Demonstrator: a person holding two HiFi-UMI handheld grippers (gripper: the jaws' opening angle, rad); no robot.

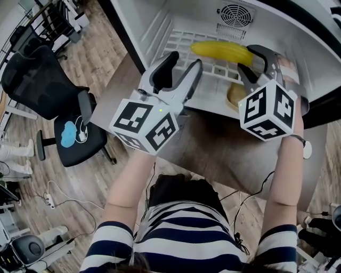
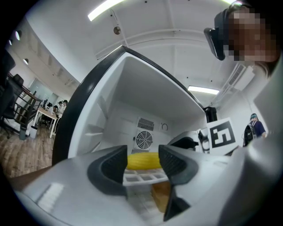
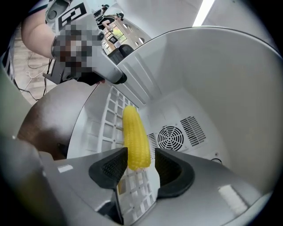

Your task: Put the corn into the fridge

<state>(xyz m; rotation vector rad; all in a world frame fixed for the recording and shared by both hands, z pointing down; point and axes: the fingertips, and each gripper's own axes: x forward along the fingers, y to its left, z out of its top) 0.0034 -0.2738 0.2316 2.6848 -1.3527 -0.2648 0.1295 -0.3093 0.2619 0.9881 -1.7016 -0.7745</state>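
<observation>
The yellow corn (image 1: 221, 51) lies across the white wire shelf (image 1: 181, 40) inside the open fridge. My right gripper (image 1: 251, 61) is at the corn's right end. In the right gripper view, the end of the corn (image 3: 134, 137) sits between the jaws of the right gripper (image 3: 140, 167), with a gap showing on the right side, so the jaws are open. My left gripper (image 1: 183, 63) hovers at the fridge's front edge, open and empty. From the left gripper (image 2: 142, 171), the corn (image 2: 143, 160) appears further in on the shelf.
A tan rounded item (image 1: 234, 96) sits below the shelf. A fan vent (image 1: 236, 14) is in the fridge's back wall. The fridge stands on a brown table (image 1: 224, 154). A black office chair (image 1: 37, 80) is on the wooden floor at the left.
</observation>
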